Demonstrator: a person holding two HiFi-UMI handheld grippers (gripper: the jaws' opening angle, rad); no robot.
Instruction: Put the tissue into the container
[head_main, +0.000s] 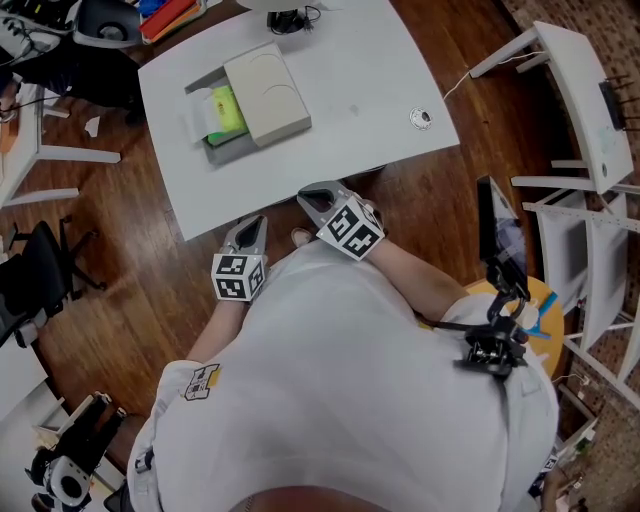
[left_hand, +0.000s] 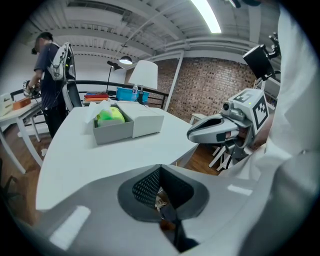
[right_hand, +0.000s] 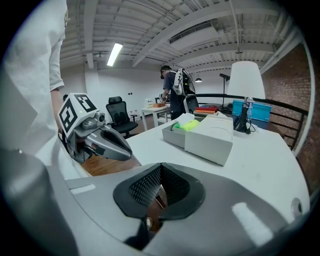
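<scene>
A grey container (head_main: 228, 150) stands on the white table (head_main: 350, 80), its pale lid (head_main: 265, 95) slid over the right half. In the uncovered half lie a green-yellow tissue pack (head_main: 226, 110) and a white tissue (head_main: 198, 116). Both grippers hang at the table's near edge, close to the person's body and well short of the container. My left gripper (head_main: 250, 228) is shut and empty. My right gripper (head_main: 318, 196) is shut and empty too. The left gripper view shows the container (left_hand: 112, 131) ahead and the right gripper (left_hand: 220, 131) beside it.
A small round metal piece (head_main: 421, 119) lies near the table's right edge. A black office chair (head_main: 35, 270) stands at the left and white frames (head_main: 590, 200) at the right. A person (left_hand: 52, 75) with a backpack stands at a far desk, and a lamp (right_hand: 246, 80) rises behind the table.
</scene>
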